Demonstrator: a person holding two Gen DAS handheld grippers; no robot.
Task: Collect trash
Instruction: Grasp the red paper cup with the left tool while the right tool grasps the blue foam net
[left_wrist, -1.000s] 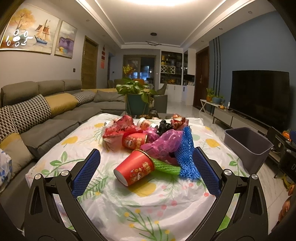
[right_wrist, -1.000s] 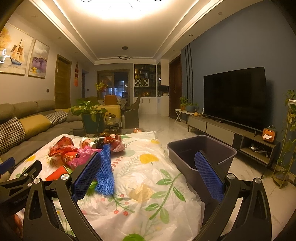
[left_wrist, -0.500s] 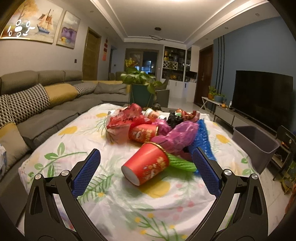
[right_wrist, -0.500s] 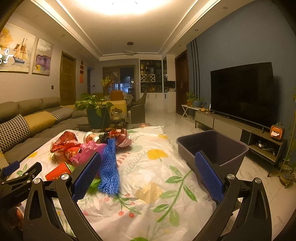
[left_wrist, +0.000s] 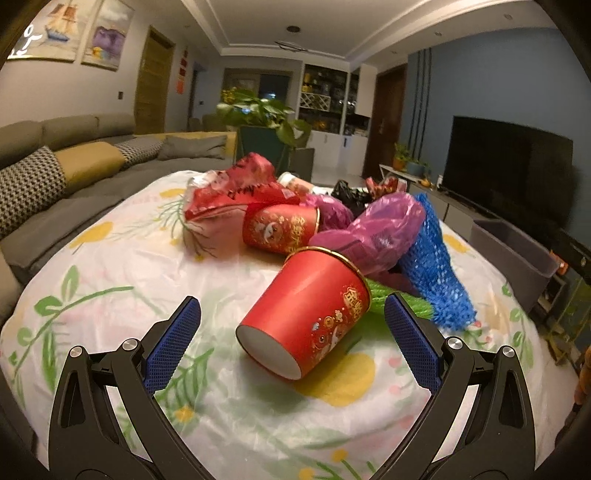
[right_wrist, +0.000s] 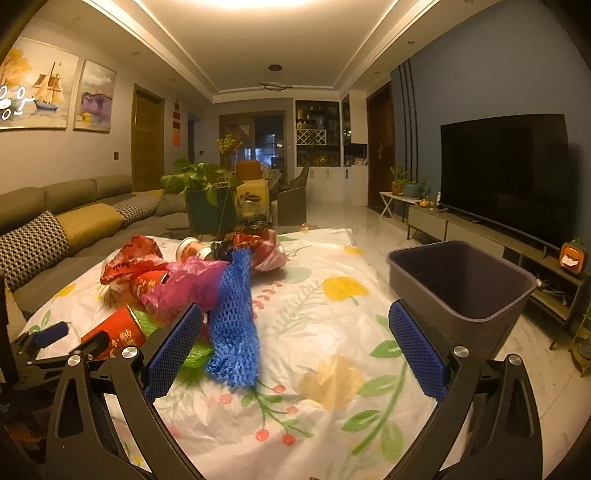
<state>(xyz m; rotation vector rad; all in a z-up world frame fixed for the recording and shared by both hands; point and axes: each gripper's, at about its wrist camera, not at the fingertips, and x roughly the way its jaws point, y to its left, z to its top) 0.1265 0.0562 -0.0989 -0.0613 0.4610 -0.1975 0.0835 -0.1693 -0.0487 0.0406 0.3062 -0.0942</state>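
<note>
Toppled red cup (left_wrist: 308, 314), base toward camera

Left hand-held gripper (left_wrist: 291, 341) is level, its jaws spread wide; right hand-held gripper (right_wrist: 295, 345) likewise level and wide apart, holding nothing

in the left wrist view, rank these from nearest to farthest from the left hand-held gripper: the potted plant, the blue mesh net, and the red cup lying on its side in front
1. Red cup, lying between the open fingers of the left hand-held gripper.
2. Blue mesh net, just beyond, to the right.
3. Potted plant, far off behind the table.
</note>
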